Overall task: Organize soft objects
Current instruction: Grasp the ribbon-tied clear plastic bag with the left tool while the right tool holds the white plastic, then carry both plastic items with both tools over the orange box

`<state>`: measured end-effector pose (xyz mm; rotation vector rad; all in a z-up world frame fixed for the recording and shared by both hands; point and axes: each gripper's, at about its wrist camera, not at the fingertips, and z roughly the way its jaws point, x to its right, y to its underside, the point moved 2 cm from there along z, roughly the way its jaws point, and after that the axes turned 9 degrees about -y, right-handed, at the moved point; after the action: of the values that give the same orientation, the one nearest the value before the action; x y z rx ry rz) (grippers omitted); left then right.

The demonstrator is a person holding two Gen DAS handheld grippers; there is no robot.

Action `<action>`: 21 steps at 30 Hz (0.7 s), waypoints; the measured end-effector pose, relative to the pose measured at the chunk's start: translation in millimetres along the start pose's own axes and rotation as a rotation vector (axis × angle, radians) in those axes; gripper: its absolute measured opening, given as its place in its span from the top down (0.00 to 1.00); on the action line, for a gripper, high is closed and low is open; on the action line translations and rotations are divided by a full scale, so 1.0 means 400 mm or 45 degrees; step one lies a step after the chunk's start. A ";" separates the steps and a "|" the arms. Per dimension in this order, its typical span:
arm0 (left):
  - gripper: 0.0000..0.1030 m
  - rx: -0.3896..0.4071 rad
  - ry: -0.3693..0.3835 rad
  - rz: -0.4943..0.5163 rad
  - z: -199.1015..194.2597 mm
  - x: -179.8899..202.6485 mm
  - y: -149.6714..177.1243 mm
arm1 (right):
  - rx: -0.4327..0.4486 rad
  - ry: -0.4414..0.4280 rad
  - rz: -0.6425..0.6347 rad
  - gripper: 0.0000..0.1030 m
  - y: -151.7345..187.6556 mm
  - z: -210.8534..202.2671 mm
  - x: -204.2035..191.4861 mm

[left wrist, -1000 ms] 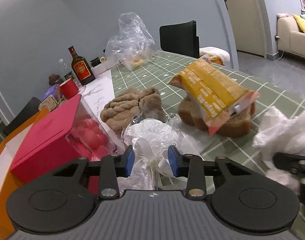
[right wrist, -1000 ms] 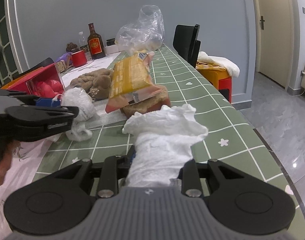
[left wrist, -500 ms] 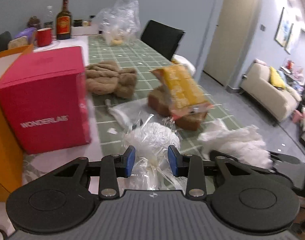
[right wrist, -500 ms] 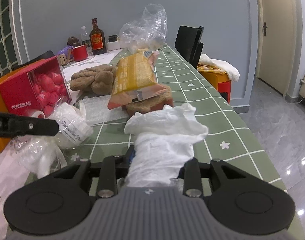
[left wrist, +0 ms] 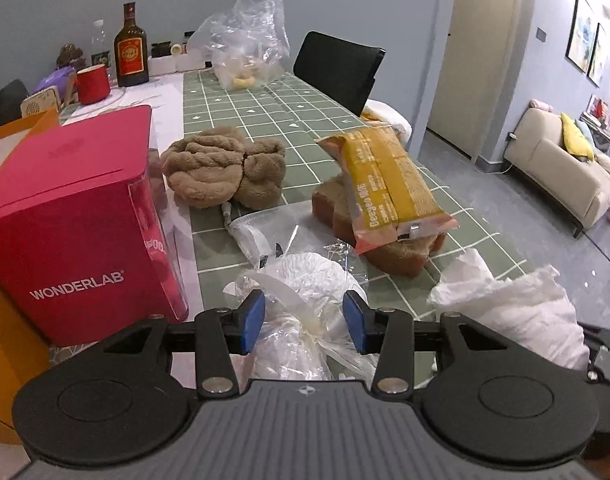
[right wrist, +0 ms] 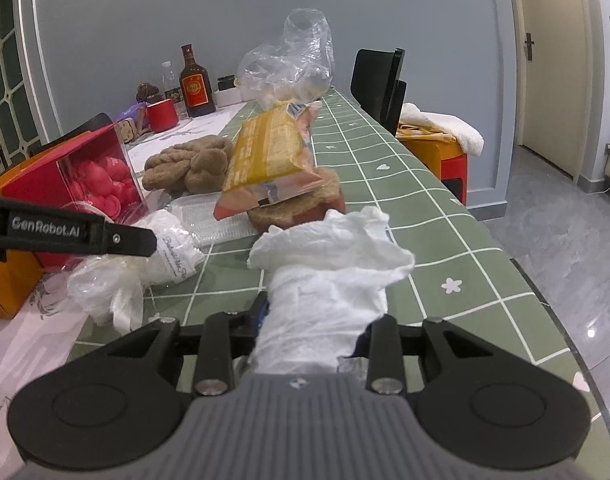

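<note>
A white bundle in clear plastic wrap lies on the green checked tablecloth, between the blue pads of my left gripper. Those jaws are opening and the pads stand clear of the wrap's neck. From the right wrist view the same bundle rests on the cloth under the left gripper's black finger. My right gripper is shut on a crumpled white bundle, which sticks out ahead of its fingers. A brown plush towel and a yellow snack packet on a brown loaf-shaped piece lie further back.
A red WONDERLAB box stands close on the left, against an orange carton. At the table's far end are a brown bottle, a red mug and a big clear plastic bag. A black chair stands on the right.
The left gripper has swung and rolled, so the red box now shows its front. Its jaws have widened around the wrapped bundle. The right gripper has kept still with its white bundle.
</note>
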<state>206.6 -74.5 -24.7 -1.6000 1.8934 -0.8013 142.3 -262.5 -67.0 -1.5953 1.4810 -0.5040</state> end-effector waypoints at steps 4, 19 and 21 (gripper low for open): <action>0.39 -0.013 -0.023 0.008 0.016 0.009 0.003 | -0.001 0.004 -0.007 0.69 0.001 -0.001 -0.001; 0.56 0.058 -0.072 0.019 -0.068 0.014 -0.008 | -0.008 0.021 -0.033 0.69 -0.001 0.002 -0.004; 0.56 0.085 -0.056 0.011 -0.094 0.012 -0.014 | -0.010 0.026 -0.040 0.69 -0.001 0.003 -0.006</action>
<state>182.6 -76.4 5.0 -1.5552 1.8227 -0.8111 142.9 -260.2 -66.6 -1.6262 1.4769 -0.5340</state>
